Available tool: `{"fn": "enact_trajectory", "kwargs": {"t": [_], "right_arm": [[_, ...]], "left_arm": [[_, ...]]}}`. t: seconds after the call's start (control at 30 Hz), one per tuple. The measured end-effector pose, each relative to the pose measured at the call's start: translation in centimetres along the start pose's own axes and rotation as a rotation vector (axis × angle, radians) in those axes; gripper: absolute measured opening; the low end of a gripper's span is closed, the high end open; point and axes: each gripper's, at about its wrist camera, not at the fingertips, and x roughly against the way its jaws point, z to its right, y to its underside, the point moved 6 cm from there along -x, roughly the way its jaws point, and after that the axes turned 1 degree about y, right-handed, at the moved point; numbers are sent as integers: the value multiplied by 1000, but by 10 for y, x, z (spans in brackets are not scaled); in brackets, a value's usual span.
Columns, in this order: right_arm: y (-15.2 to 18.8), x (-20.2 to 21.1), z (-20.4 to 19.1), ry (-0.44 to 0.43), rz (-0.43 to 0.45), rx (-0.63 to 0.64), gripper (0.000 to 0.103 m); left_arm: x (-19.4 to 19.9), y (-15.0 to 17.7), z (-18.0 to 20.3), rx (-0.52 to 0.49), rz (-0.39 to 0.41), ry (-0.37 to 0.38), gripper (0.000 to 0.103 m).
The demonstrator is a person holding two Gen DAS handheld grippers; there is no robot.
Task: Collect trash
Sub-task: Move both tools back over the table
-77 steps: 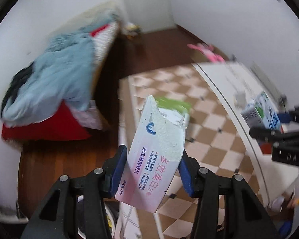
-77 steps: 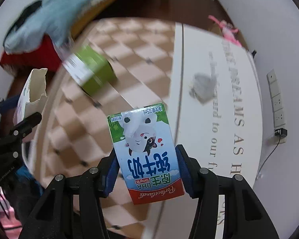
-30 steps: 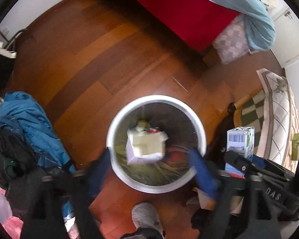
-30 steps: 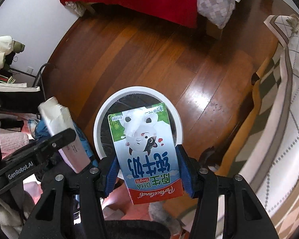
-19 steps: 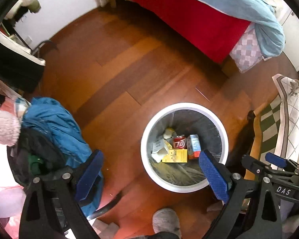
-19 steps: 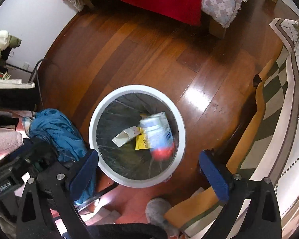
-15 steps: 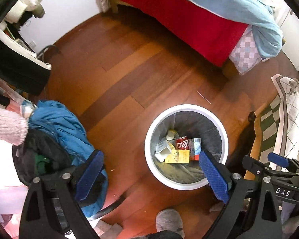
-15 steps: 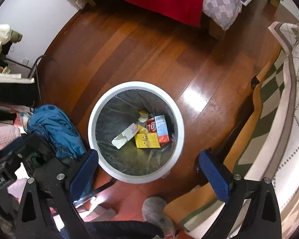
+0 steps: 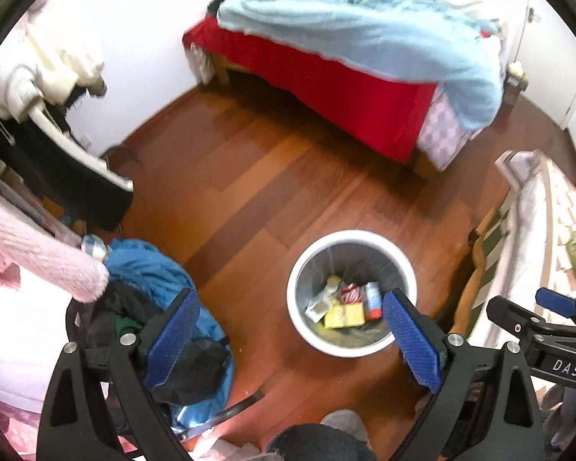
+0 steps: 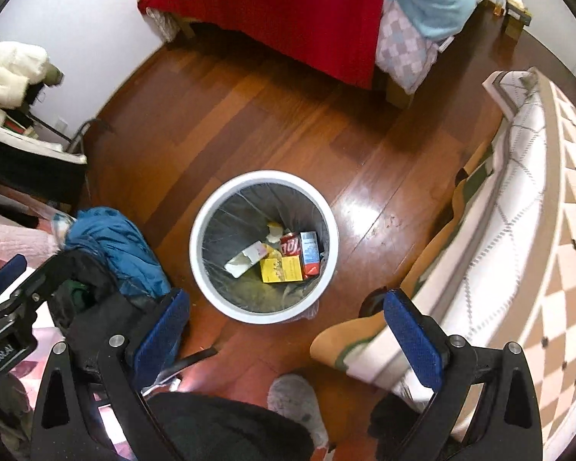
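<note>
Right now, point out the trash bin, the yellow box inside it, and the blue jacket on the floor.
trash bin (image 10: 201, 226): right wrist view, white rim, left side.
yellow box (image 10: 281, 269): right wrist view, top face.
blue jacket (image 10: 113, 246): right wrist view, bunched middle.

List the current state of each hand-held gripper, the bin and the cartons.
Left hand-held gripper: open, empty.
Right hand-held gripper: open, empty.
Trash bin: upright, lined, partly filled.
Milk carton: lying in bin.
Torn white box: lying in bin.
</note>
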Motion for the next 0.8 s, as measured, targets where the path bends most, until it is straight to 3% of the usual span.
{"fn": "enact_trajectory", "kwargs": {"t": [0.23,0.43,0.63,0.8], "right_arm": [[-5,92,29,-39,143,-62,102],[-5,169,99,-29,264,-169,102],[14,209,223,79,316,-336,102],[49,215,350,211,290,-500,102]], "left_arm": [[66,-32,48,-46,124,44,98],[92,-44,140,-123,154,138,98],[76,-38,288,-321,88,269,98],[33,-25,406,-389,-78,402,98]]}}
